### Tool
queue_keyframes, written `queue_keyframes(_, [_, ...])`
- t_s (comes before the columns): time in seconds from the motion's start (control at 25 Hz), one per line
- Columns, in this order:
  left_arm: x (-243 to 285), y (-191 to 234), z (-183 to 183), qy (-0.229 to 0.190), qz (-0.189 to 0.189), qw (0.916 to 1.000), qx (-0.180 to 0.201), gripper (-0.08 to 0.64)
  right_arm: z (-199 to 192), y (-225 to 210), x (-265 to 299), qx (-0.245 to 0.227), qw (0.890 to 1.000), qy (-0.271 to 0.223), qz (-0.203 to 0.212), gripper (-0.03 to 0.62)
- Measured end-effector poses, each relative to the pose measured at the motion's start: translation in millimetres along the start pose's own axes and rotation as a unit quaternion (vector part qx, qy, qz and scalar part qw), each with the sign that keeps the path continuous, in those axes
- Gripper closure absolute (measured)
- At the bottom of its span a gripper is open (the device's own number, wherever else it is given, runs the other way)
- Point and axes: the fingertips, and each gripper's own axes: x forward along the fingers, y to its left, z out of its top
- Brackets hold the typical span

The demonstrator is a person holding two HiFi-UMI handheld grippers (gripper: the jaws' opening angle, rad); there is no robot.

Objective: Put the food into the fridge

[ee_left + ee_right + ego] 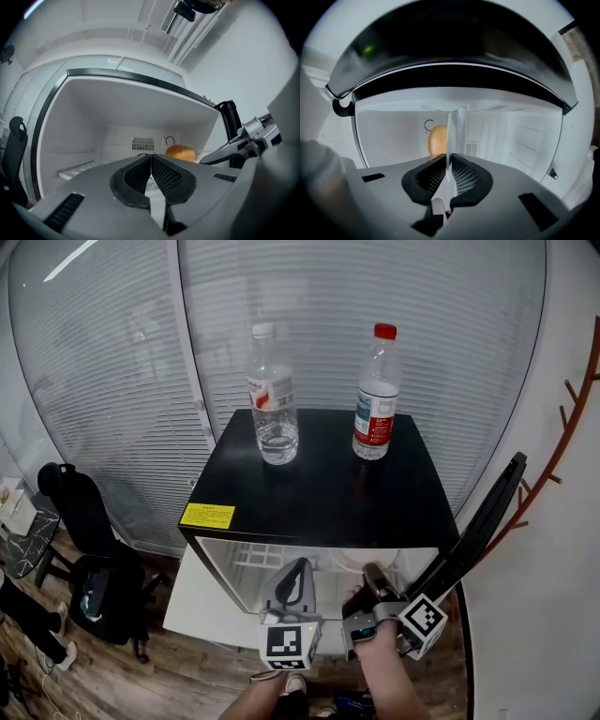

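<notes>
The small fridge (319,493) stands with its door (483,521) swung open to the right, and both grippers are held at its opening. The food, a golden-brown bread roll (180,153), is already inside the white compartment, toward the back wall just below a round dial.

The right gripper (449,164) is closed, its pads pinching the edge of a thin white flat thing, apparently a plate (451,136), seen edge-on and running straight ahead into the fridge. In the right gripper view the roll (437,139) sits ahead of the jaws and right against one face of that white piece; whether it rests on the piece cannot be made out.

The left gripper (151,157) is closed too, its mesh pads meeting with nothing between them. It points into the compartment, with the roll ahead of it and slightly to its right, well clear of its tips. In the head view the left gripper (298,566) hangs just beside the right gripper (367,570) at the fridge's front edge.

Two plastic water bottles (273,395) stand upright on the black top.
</notes>
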Motion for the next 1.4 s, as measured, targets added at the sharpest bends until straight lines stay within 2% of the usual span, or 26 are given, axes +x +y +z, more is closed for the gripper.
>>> queue_keyframes(0.24, [-3.5, -0.3, -0.1, 0.001, 0.002, 1.0, -0.002, 0.532, -3.6, -1.1, -3.9, 0.006, 1.0, 0.004, -0.006, 0.552])
queue_keyframes(0.36, [-4.2, -1.1, 0.8, 0.0, 0.001, 1.0, -0.002, 0.532, -4.2, 0.9, -4.3, 0.005, 1.0, 0.005, -0.002, 0.504])
queue_keyframes(0.72, [-8.8, -0.2, 1.5, 0.0, 0.002, 1.0, -0.001, 0.532, -7.9, -8.8, -6.6, 0.015, 1.0, 0.008, -0.009, 0.423])
queue_keyframes(0.92, [-8.1, -1.2, 5.4, -0.002, -0.002, 1.0, 0.001, 0.532, -10.7, -11.8, -10.7, 0.012, 1.0, 0.012, -0.013, 0.41])
queue_keyframes(1.12, [-10.5, -8.1, 10.1, -0.008, -0.006, 0.9999, -0.003, 0.532, -7.2, -11.7, -24.4, -0.029, 0.999, 0.015, -0.015, 0.407])
queue_keyframes(1.4, [-11.7, -22.5, 17.6, -0.016, -0.018, 0.9997, -0.003, 0.532, 11.1, -10.9, -48.8, -0.132, 0.991, -0.006, -0.028, 0.407])
